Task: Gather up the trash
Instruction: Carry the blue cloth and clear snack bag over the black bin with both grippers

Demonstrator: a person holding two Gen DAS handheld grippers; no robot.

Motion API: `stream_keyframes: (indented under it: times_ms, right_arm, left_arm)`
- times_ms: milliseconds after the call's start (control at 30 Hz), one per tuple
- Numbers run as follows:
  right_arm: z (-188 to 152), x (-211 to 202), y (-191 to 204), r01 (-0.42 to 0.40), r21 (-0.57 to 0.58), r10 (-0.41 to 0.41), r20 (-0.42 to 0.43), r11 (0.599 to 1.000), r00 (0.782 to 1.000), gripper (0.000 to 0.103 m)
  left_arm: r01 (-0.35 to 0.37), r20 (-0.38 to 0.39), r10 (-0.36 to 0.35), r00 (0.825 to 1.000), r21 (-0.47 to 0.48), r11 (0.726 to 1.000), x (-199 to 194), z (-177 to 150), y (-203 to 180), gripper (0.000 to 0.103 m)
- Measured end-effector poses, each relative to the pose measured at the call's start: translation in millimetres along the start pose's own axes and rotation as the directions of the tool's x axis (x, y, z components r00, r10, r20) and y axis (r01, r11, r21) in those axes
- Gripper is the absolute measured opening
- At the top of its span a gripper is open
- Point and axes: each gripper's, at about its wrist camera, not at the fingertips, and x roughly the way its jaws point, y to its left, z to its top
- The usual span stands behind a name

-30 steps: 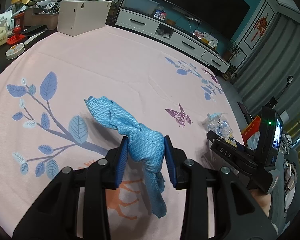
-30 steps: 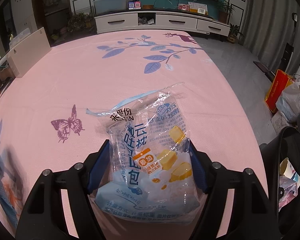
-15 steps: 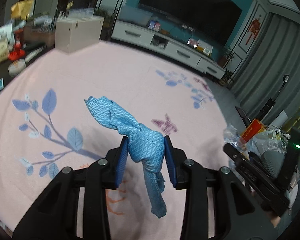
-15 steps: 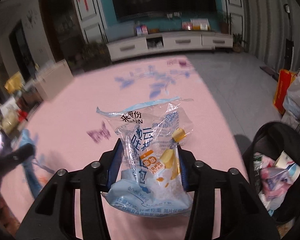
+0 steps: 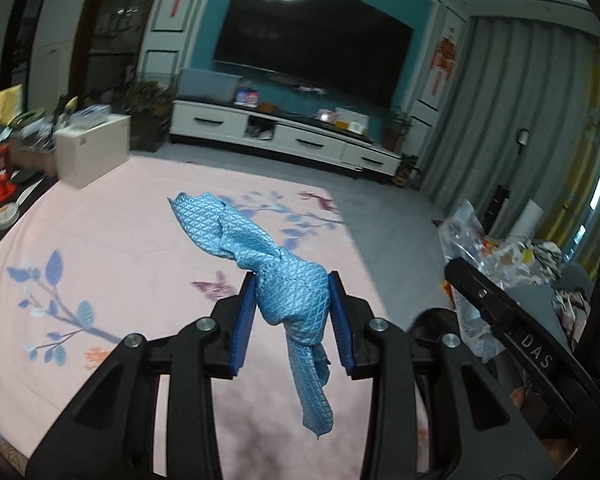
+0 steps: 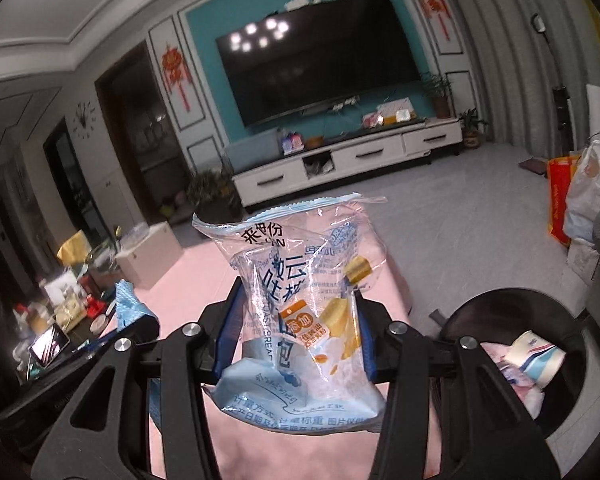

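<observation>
- The right gripper (image 6: 296, 334), lower centre, clamps a clear printed bread bag (image 6: 300, 300) between its blue pads.
- A black trash bin (image 6: 580, 364) with wrappers inside sits lower right.
- Pink tablecloth (image 6: 196, 280) lies beneath.
- A dark television (image 6: 320, 56) fills the upper centre.

Cloth (image 5: 292, 296) and wrapper (image 6: 300, 312) now off tablecloth (image 5: 112, 240)

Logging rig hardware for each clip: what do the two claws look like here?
Both match: the left claw and right claw have matte black plastic linkage arms with silver screw heads at the joints and blue ribbed pads inside each finger. White "DAS" lettering marks the right claw's side. No sleeves or cables show.
</observation>
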Motion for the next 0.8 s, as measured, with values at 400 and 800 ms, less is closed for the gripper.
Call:
stream_keyframes:
  times_ms: [400,800]
  right_arm:
    - [17,-57,-45,0.082,0.095,-0.09,0.091,0.992,0.992,0.049]
    - [14,-81,-93,0.182,0.169,-0.203,0.118,0.969,0.972,0.049]
  left_arm:
    - [0.193,0.03,-0.195,0.98,0.078,0.978,-14,-4,-84,0.036]
    - [0.339,-0.051,-0.336,0.941,0.104,0.935,10,-16,-143,0.037]
